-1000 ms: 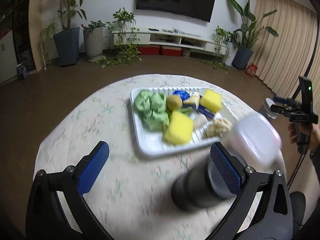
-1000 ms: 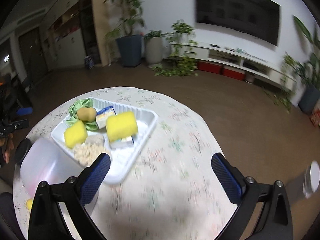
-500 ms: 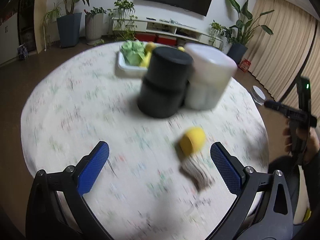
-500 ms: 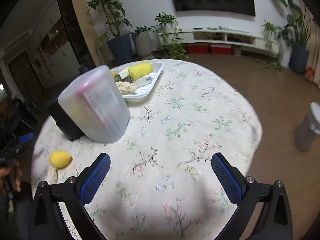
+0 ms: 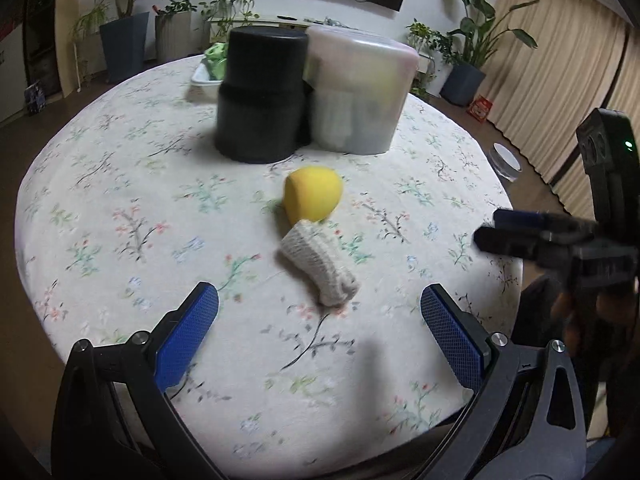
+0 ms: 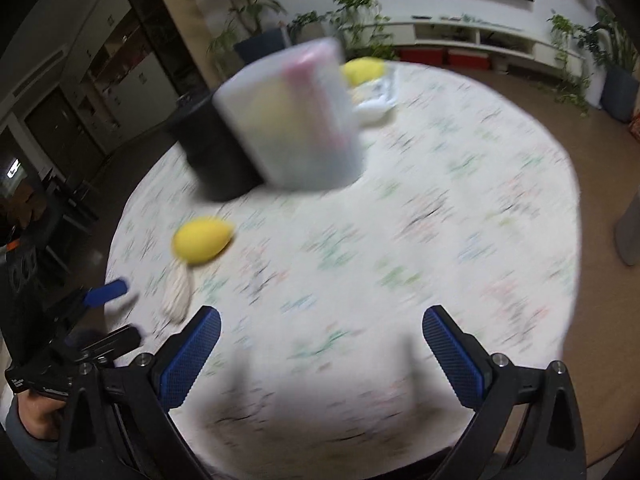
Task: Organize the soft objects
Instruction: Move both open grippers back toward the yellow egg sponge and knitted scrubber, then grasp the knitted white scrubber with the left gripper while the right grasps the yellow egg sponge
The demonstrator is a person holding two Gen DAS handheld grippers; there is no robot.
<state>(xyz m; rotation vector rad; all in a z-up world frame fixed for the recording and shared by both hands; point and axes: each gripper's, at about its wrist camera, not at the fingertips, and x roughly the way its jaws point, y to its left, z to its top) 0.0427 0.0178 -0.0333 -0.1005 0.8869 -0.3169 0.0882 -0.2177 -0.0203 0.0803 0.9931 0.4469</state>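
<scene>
The round surface (image 5: 120, 184) wears a white cloth with small flowers. On it a yellow soft ball (image 5: 313, 197) touches a knitted beige roll (image 5: 318, 266), both near the front. Behind them a black container (image 5: 260, 96) and a translucent lidded box (image 5: 358, 92) stand side by side, with a white tray (image 5: 200, 76) further back. The left tongs (image 5: 320, 340) and right tongs (image 6: 320, 356) are wide apart and hold nothing. Around are potted plants (image 5: 468, 44), beige curtains (image 5: 560, 80), a brown floor (image 6: 592, 100).

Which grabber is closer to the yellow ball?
Left, I think. The left gripper faces the yellow ball head-on, with the knitted roll between. The right gripper sits off to the ball's side.
</scene>
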